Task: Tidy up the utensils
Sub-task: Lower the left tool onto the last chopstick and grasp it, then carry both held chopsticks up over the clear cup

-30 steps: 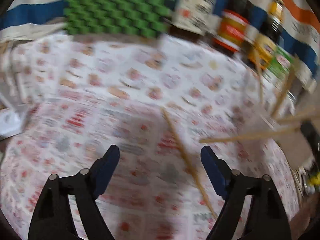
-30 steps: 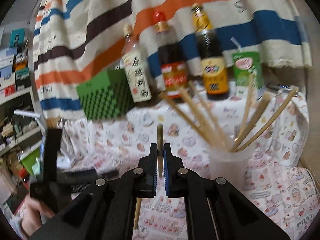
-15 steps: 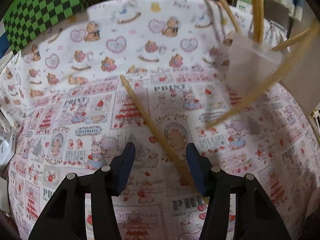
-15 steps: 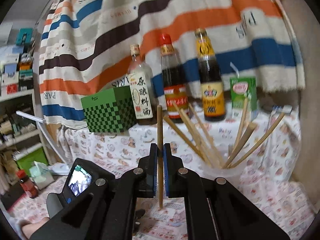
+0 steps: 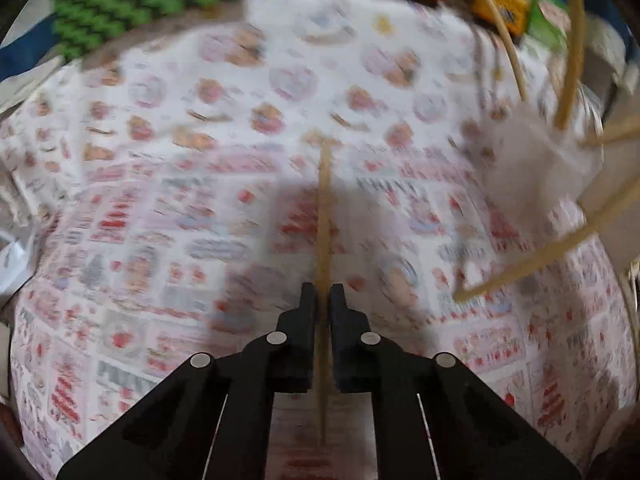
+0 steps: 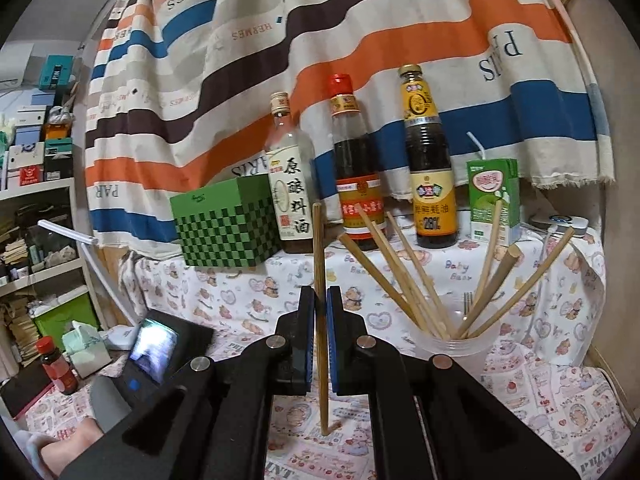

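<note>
Left gripper (image 5: 322, 294) just closed, pinching one chopstick (image 5: 323, 216); right gripper (image 6: 321, 296) pinching another chopstick (image 6: 320, 264)

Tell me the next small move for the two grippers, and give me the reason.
Probably lift the left gripper, whose jaws have just closed on the chopstick lying on the tablecloth, then carry it toward the plastic cup. The right gripper already holds its own chopstick upright, and the cup holds the others.
</note>
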